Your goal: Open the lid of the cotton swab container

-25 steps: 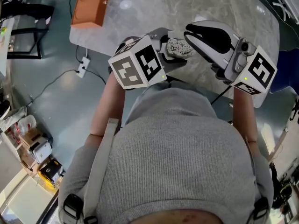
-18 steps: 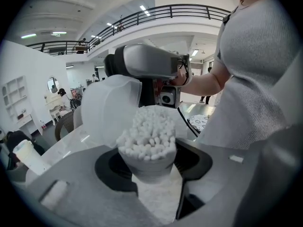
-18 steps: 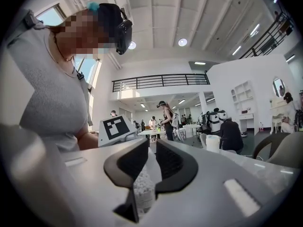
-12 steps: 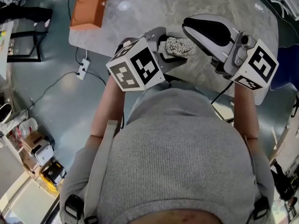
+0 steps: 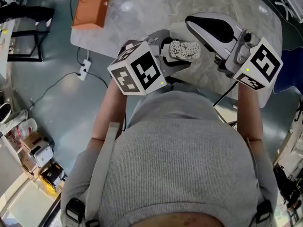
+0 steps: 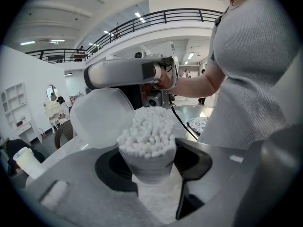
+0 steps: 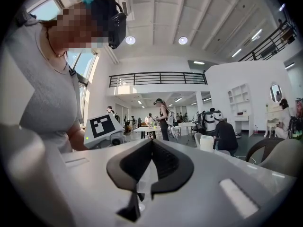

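Now, head view first: the left hand-held gripper (image 5: 173,56) has the container (image 5: 183,49) clamped between its jaws, up off the worktop (image 5: 142,8) and close to the person's chest. The swabs (image 5: 182,47) are bare on top. The right hand-held gripper (image 5: 191,26) comes in from the other side, and its tip is just beside the pale lid (image 5: 176,30).

Over to the left gripper view. Both pads press on the container's lower body (image 6: 147,167), and that's a firm hold. The lid (image 6: 102,117) is already tipped up and back, to the left of the jaws, under the nose of the right hand-held gripper (image 6: 90,77). The swabs (image 6: 149,129) are packed tight and stand above the rim.

And the right gripper view: the jaws (image 7: 151,167) are clenched together. A pale sliver shows low in the gap. Whether that's the lid's edge, I can't tell.

As for handling, I'd judge this thing very light, with thin, smooth plastic walls that give under a hard squeeze. So grip low on the body, as the left does now, and keep it upright or the swabs will spill. Take the lid by its free rim, away from the hinge, and fold it back gently, because a thin hinge could tear.
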`<move>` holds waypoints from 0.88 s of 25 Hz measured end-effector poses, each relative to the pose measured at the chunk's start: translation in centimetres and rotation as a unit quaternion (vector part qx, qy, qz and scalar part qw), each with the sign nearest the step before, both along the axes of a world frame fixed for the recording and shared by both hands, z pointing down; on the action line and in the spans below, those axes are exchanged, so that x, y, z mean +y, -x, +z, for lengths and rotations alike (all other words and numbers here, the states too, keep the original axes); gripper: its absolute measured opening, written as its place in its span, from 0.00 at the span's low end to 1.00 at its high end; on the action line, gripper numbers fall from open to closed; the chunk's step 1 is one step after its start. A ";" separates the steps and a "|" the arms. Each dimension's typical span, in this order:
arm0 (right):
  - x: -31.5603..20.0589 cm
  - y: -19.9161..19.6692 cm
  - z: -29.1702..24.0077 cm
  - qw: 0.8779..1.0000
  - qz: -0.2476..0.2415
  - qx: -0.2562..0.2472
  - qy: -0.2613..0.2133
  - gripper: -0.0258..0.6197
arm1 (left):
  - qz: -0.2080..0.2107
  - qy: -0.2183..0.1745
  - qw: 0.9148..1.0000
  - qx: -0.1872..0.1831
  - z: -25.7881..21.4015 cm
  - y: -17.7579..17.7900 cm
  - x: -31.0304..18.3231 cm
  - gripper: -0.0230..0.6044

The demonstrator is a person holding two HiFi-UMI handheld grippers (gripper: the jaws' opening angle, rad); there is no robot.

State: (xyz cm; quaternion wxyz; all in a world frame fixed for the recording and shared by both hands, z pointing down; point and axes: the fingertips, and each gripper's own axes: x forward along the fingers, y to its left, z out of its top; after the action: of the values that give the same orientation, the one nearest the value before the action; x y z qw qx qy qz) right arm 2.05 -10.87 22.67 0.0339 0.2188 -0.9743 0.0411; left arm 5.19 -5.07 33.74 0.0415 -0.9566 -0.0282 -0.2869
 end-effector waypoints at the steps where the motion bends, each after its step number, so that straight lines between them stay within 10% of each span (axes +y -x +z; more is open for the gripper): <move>1: -0.2 0.2 0.1 1.000 -0.001 0.000 0.002 0.04 | 0.000 -0.001 1.000 0.002 0.0 0.1 -0.1 0.39; 22: 0.2 -2.6 -1.1 1.000 0.020 -0.015 0.004 0.10 | -0.005 0.010 0.998 0.057 -2.1 -0.5 0.1 0.37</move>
State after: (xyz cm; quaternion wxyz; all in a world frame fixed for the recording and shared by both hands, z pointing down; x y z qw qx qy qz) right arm 4.67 -10.66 21.54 0.0199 0.2372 -0.9700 0.0492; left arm 5.66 -4.96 31.66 0.0322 -0.9720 -0.0238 -0.2316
